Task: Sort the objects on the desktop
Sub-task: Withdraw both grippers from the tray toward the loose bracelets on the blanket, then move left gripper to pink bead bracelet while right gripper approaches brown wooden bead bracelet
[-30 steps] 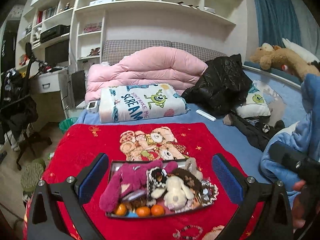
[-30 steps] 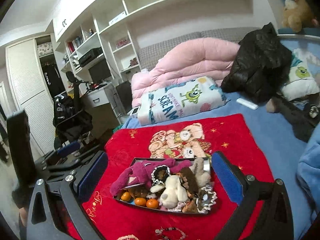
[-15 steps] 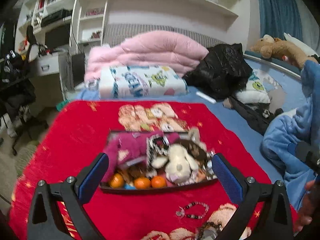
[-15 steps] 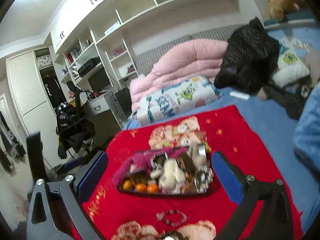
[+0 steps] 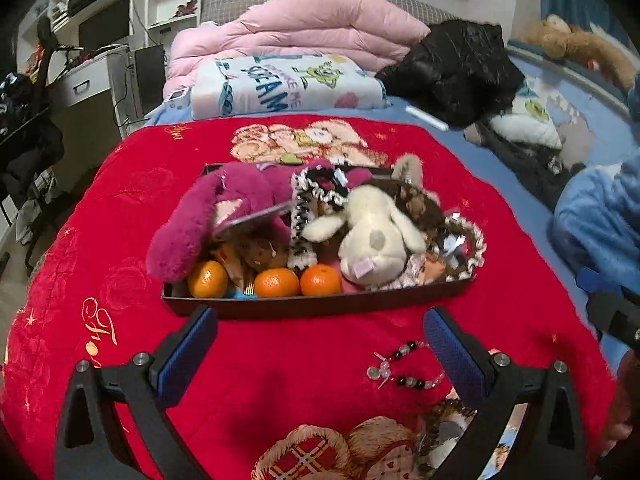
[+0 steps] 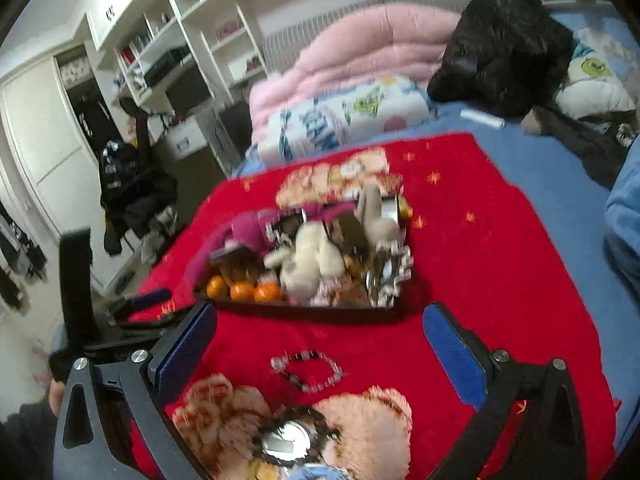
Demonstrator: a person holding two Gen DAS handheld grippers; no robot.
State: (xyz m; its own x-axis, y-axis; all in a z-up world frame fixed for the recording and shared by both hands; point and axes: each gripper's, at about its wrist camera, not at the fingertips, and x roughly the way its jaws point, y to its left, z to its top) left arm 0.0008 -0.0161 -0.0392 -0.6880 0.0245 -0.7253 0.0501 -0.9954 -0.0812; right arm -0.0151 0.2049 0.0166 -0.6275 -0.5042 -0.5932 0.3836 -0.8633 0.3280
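Both claws have advanced toward the tray (image 5: 304,307) since a second ago, and the beaded bracelet (image 5: 402,364) near the front edge of the red blanket (image 5: 120,240) has come into view. The left claw (image 5: 320,354) and right claw (image 6: 320,354) are both wide and empty. The bracelet lies just in front of the tray, likely the first item to collect.

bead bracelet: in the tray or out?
Out. The bead bracelet lies on the red blanket, in front of the tray, apart from it.
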